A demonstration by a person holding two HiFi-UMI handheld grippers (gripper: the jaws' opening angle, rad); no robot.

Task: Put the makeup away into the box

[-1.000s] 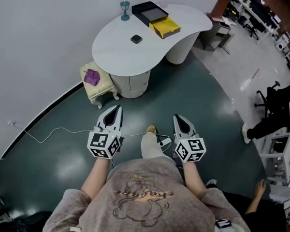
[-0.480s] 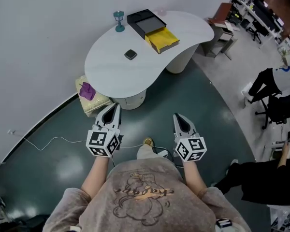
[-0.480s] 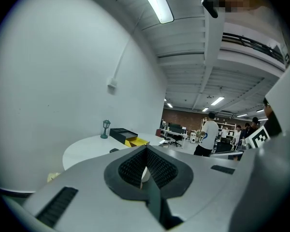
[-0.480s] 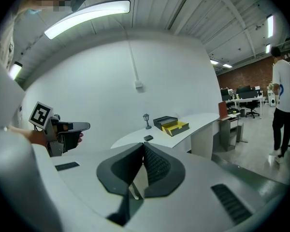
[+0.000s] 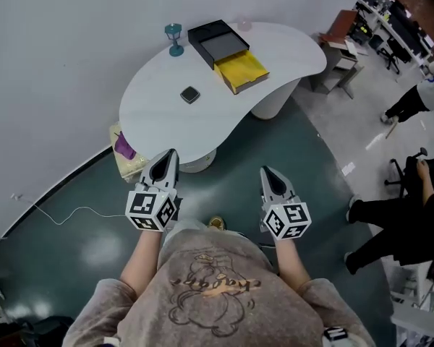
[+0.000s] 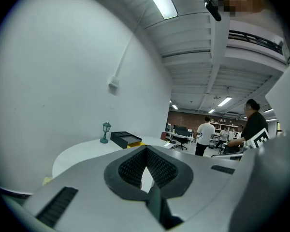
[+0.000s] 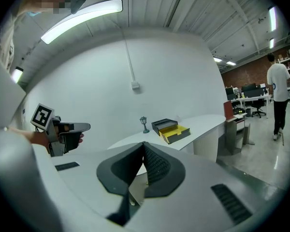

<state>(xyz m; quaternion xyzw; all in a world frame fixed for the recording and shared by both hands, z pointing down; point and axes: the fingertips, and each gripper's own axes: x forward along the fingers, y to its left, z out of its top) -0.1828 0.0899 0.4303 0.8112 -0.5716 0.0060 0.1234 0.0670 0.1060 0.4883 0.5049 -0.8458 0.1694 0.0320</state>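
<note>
A cream stool (image 5: pixel 135 167) with one purple cloth (image 5: pixel 122 145) on it stands just left of the left tongs (image 5: pixel 170 155), tucked under the edge of the white desk (image 5: pixel 152 118). The left tongs are closed tip to tip with nothing between them, and point at the desk's near edge. On the desk, far ahead of them, stands one small teal lamp-shaped ornament (image 5: pixel 173 38). Nearer, ahead and a little right of the left tongs, lies the one piece of makeup, a small dark compact (image 5: pixel 190 95). It lies flat and squarish, with no clear long axis, one corner turned toward the tongs. Beyond it, ahead of the gap between the two tongs, sits one open black box (image 5: pixel 217 39) with one yellow tray (image 5: pixel 242 70) touching its near-right side. Together they run diagonally, far-left to near-right. The right tongs (image 5: pixel 266 172) are also pinched together and empty, held short of the desk, level with the left pair
</note>
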